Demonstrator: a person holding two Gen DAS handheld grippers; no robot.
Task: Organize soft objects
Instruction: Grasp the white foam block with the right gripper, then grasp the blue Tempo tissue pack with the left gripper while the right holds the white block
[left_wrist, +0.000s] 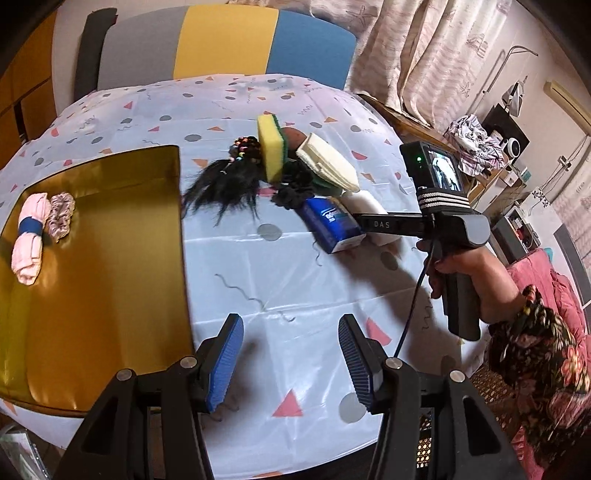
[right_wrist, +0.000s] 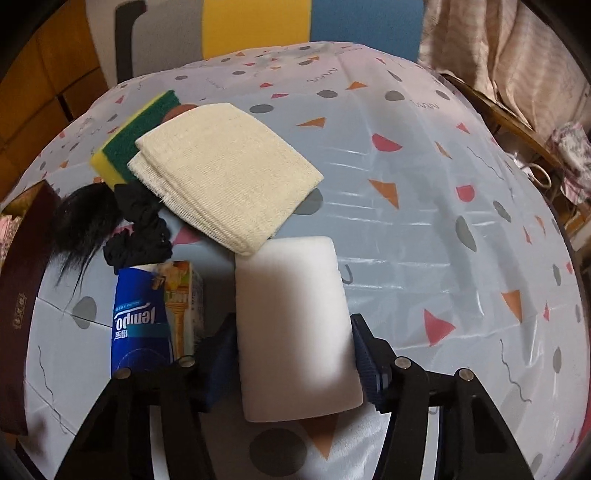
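Note:
My right gripper (right_wrist: 293, 350) is around a white foam block (right_wrist: 295, 325) on the table, its pads against the block's sides. Beside it lie a blue Tempo tissue pack (right_wrist: 142, 325), a folded cream cloth (right_wrist: 221, 177), a yellow-green sponge (right_wrist: 136, 133), black scrunchies (right_wrist: 142, 229) and a black hair piece (right_wrist: 83, 229). My left gripper (left_wrist: 291, 354) is open and empty above the table, next to the gold box (left_wrist: 99, 266). The box holds a pink rolled cloth (left_wrist: 31, 236) and a pink scrunchie (left_wrist: 61, 214).
The table wears a white cloth (left_wrist: 295, 273) with coloured shapes. A chair with grey, yellow and blue back (left_wrist: 221, 40) stands behind. The pile of soft things (left_wrist: 280, 166) lies mid-table. The box's dark outer wall (right_wrist: 22, 302) shows at left in the right wrist view.

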